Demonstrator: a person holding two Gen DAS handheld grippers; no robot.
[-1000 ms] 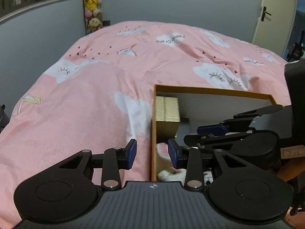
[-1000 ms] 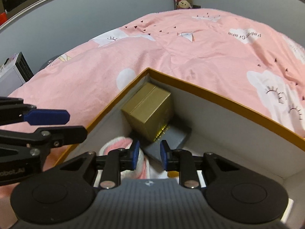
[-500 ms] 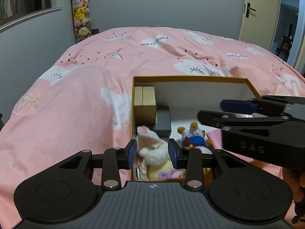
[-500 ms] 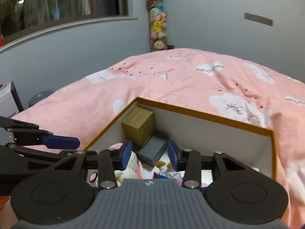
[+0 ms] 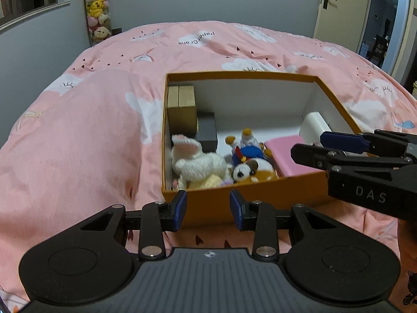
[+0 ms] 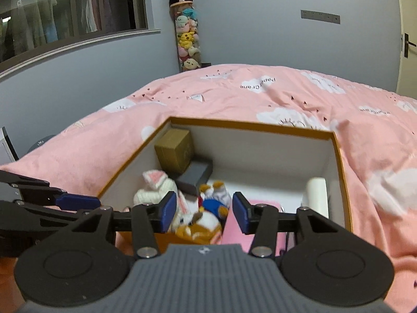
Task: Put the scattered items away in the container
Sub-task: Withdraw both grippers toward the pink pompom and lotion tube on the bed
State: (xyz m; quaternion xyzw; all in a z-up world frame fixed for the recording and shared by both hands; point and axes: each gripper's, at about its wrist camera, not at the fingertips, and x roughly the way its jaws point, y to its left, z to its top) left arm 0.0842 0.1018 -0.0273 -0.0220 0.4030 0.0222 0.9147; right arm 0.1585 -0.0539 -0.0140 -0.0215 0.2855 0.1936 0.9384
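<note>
An orange box [image 5: 242, 74] with white inner walls sits on the pink bed; it also shows in the right wrist view [image 6: 250, 126]. Inside lie a gold box [image 5: 182, 110], a dark grey box [image 5: 207, 131], a white bunny plush [image 5: 198, 160], a blue-clad duck plush [image 5: 247, 150], a brown and white dog plush [image 5: 252, 170], a pink box [image 5: 293, 157] and a white block [image 5: 314, 127]. My left gripper [image 5: 208, 210] is open and empty in front of the box's near wall. My right gripper [image 6: 200, 212] is open and empty above the near edge.
The pink cloud-print duvet [image 5: 78, 135] covers the whole bed around the box. A column of plush toys [image 5: 97, 10] hangs at the far wall. A door [image 5: 341, 5] stands at the back right. A window ledge [image 6: 78, 44] runs along the left wall.
Both grippers have pulled back and up from the box, so its whole inside now shows. The right gripper's jaws have widened. Nothing was picked up.
</note>
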